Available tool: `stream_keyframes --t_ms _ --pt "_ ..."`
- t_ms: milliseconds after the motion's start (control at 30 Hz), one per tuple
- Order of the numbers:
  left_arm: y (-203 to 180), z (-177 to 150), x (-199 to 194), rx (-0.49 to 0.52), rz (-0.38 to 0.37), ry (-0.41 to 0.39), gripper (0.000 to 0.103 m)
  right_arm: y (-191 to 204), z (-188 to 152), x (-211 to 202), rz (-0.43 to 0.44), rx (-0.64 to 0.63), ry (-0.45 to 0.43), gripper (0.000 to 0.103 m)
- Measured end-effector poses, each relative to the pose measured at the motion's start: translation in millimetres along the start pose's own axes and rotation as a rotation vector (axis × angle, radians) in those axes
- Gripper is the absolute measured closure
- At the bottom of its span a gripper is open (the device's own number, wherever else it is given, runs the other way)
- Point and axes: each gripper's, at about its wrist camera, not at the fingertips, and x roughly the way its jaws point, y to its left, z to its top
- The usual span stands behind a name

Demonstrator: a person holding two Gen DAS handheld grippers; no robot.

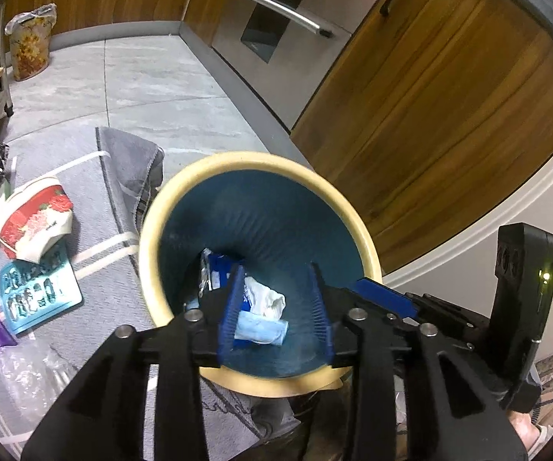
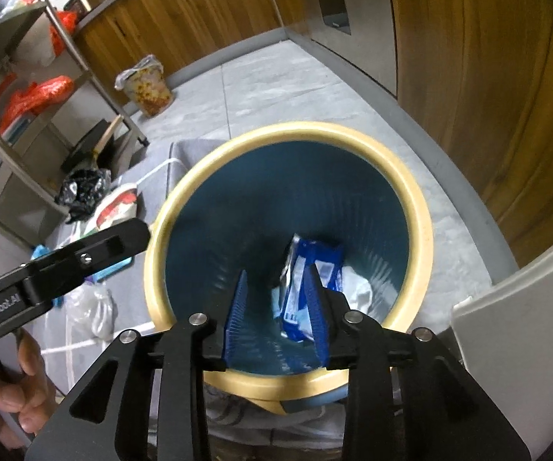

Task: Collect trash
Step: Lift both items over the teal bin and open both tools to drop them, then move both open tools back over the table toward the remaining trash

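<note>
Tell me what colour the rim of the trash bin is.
Pale cream-yellow; the bin's rim shows best in the right wrist view, around a dark teal inside.

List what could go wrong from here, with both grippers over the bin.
1. The left gripper and right gripper hang open over the same bin, close together; they could knock each other when pulling away.
2. The bin stands on a rug with a folded corner; a bump on its rim might tip it.
3. The blister pack lies flat, so the jaws may slip on it.
</note>
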Motion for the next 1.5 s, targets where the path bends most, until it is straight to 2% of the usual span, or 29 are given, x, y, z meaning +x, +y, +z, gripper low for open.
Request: stream_keyframes --t_ms 100,200,267,333,467,533,933,1200,1500 --pt "4 1 -12 -0.006 0.004 -0.02 0.06 1 3 -7 0.008 0.007 -0.02 0.062" --pt "8 3 -26 -0.01 0.011 -0.043 0.049 6 4 -15 0.019 -0.003 -0.039 0.058" --pt "10 3 -36 -0.007 0.022 -0.057 0.045 11 5 -20 0.027 -0.014 -0.053 0.054" --pt "13 2 -45 -0.001 0.039 -0.069 0.034 16 6 -26 0.032 -0.025 -0.064 0.052" --pt "20 -2 -63 0.014 0.069 -0.092 0.027 23 6 -36 0.049 -0.038 -0.092 0.038" --pt "26 -4 -72 0.018 0.09 -0.103 0.022 27 7 -39 0.057 -0.044 -0.1 0.038" --pt "68 -23 -127 0.028 0.269 -0.16 0.013 63 6 -58 0.099 -0.113 -0.14 0.025" --pt "96 -38 -156 0.018 0.352 -0.183 0.009 92 0 -54 0.12 -0.179 -0.127 0.023" --pt "156 -61 -184 -0.055 0.483 -0.179 0.009 139 -9 -37 0.164 -0.253 -0.085 0.022"
